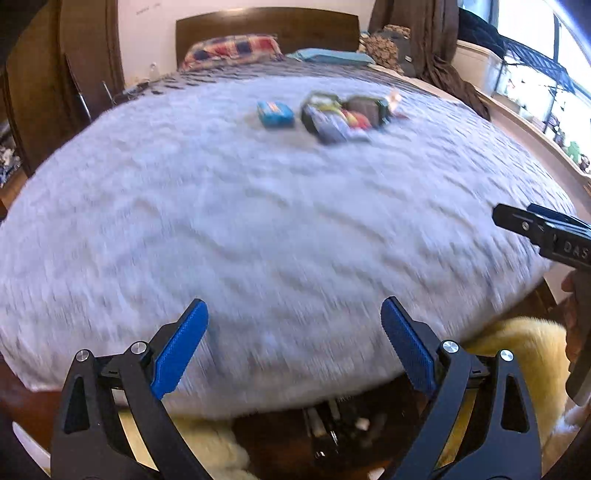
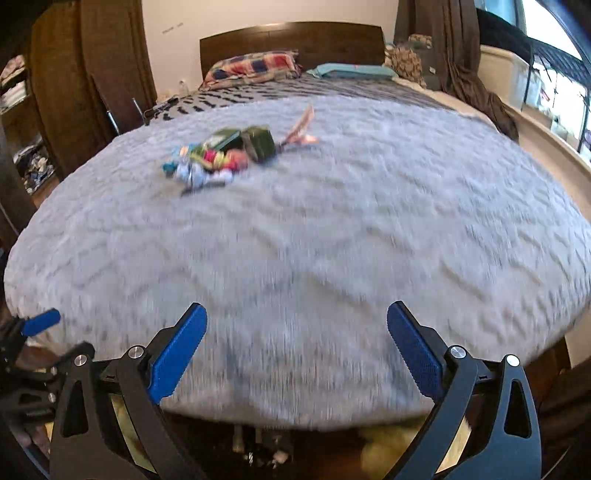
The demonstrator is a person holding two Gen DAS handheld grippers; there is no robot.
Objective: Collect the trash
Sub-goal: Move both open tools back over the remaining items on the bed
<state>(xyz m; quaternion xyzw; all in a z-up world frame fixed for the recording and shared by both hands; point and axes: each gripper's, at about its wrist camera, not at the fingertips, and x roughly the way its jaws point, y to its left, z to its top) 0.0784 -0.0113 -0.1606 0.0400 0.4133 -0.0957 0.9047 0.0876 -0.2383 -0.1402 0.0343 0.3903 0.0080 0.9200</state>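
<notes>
A heap of trash (image 1: 341, 116) lies far out on a bed with a grey fuzzy blanket (image 1: 258, 221): a dark green box, colourful wrappers and a pink wrapper. A blue packet (image 1: 276, 113) lies just left of the heap. In the right wrist view the same heap (image 2: 225, 157) sits left of centre, with the pink wrapper (image 2: 301, 129) behind it. My left gripper (image 1: 295, 339) is open and empty over the bed's near edge. My right gripper (image 2: 297, 343) is open and empty too, and shows at the right edge of the left wrist view (image 1: 546, 232). Both views are motion-blurred.
A plaid pillow (image 1: 232, 50) and a teal pillow (image 1: 332, 57) lie by the dark headboard (image 1: 266, 27). Brown curtains (image 1: 439, 55) and a window ledge (image 1: 535, 125) run along the right. A wooden wardrobe (image 1: 55, 81) stands left. A yellow fluffy rug (image 1: 517, 343) lies below the bed's foot.
</notes>
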